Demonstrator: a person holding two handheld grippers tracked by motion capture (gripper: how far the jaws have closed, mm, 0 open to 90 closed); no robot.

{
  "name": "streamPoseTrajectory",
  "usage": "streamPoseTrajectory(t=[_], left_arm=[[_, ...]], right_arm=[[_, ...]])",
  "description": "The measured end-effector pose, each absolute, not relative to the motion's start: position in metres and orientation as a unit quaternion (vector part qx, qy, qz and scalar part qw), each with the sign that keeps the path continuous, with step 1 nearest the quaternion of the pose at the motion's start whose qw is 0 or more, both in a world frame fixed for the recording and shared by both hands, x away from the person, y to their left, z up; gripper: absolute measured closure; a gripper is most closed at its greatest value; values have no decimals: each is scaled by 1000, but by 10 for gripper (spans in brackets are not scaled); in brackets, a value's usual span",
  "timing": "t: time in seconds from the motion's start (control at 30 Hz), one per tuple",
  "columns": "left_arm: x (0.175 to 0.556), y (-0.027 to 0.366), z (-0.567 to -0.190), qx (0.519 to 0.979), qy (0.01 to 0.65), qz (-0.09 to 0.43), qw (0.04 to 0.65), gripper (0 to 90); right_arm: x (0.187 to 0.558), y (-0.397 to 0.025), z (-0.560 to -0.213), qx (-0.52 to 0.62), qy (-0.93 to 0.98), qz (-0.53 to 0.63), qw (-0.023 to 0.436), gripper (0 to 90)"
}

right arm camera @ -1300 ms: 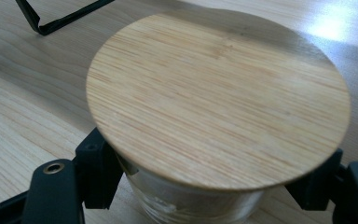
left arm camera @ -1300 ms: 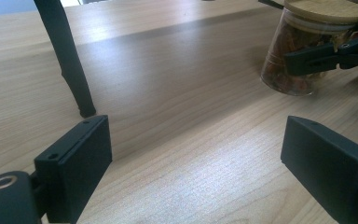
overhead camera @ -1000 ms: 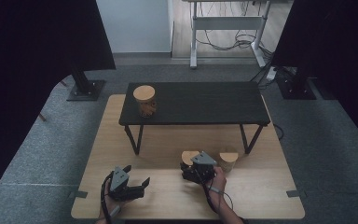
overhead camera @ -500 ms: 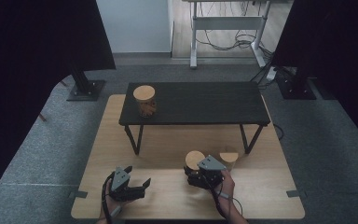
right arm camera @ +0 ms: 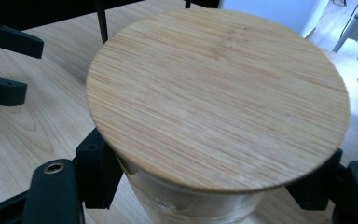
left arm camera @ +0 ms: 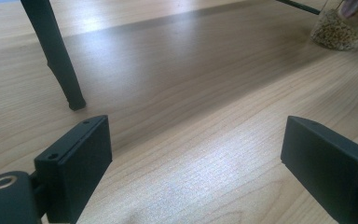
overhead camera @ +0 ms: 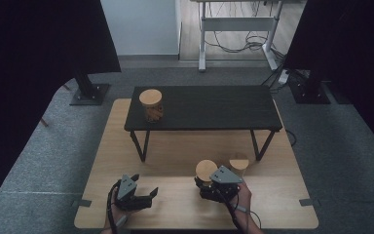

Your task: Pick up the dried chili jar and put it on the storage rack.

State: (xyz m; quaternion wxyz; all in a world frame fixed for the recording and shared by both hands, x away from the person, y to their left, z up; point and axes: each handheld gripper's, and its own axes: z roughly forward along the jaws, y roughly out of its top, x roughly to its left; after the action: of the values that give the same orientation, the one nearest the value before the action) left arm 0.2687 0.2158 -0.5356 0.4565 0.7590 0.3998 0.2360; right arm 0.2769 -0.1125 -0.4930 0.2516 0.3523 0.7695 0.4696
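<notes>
A pale wooden table (overhead camera: 175,165) seen from above, with a low black bench (overhead camera: 209,107) standing on its far half. At the near left, a person's hand holds the left tongs (overhead camera: 146,197) low over the bare wood, jaws spread wide apart with nothing between them. On the left end of the black bench stands a glass jar with a wooden lid (overhead camera: 151,105) and brownish contents. Toward the near right, the right tongs (overhead camera: 209,183) are clamped on the glass body of a second jar (right arm camera: 191,205), whose round bamboo lid (right arm camera: 219,93) sits on top; this held jar is near the front edge of the table, in front of the bench. Just beside it, to the right and slightly farther back, stands a third lidded jar (overhead camera: 239,163) close to the bench's right leg.
</notes>
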Motion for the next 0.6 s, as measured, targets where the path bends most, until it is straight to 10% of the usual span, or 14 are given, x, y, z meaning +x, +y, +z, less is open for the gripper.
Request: streamPoseTrajectory(t=[0.6], left_arm=[[268,216,-535,758,399,237,458,84]], right_arm=[[268,-124,-459,340,759,488,263,254]])
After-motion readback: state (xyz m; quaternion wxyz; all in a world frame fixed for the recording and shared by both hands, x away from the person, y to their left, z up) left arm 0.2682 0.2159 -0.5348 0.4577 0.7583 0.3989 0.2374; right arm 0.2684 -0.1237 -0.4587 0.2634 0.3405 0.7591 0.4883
